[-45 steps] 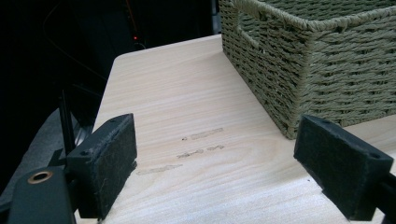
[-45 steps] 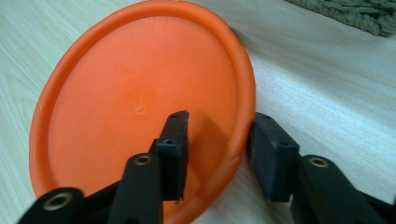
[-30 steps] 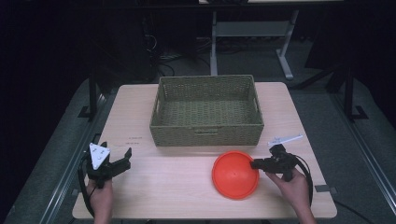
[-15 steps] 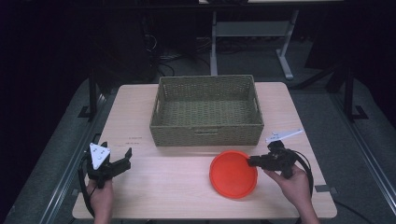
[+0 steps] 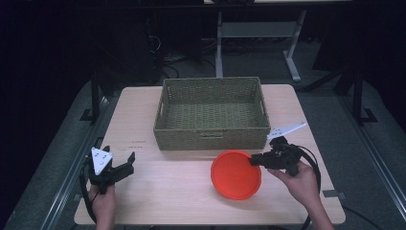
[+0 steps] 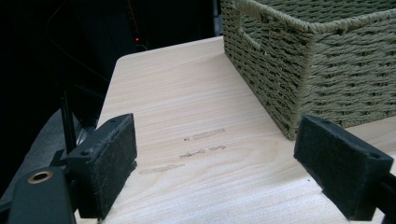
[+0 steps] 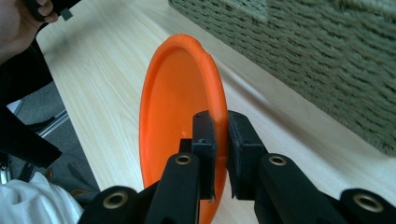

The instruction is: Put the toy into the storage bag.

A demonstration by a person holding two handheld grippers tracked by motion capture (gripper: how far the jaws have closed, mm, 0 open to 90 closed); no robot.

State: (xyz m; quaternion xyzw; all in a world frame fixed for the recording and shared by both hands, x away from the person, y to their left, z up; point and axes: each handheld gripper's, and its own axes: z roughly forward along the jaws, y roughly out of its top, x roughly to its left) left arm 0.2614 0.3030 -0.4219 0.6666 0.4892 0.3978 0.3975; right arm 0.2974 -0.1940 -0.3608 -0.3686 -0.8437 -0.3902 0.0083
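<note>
High view | right tongs (image 5: 253, 161) level, clamping orange plate (image 5: 236, 174) rim | left tongs (image 5: 122, 165) wide, resting low

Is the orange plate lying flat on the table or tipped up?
Tipped up: the right gripper clamps the plate's rim.

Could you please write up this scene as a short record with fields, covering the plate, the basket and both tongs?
plate: orange plate, tilted up on edge, held by its rim
right tongs: right tongs shut on the plate's rim
left tongs: left tongs open, nothing between them, over the table
basket: woven basket, empty, behind the plate
plate versus basket: plate outside the basket, in front of its front wall
</note>
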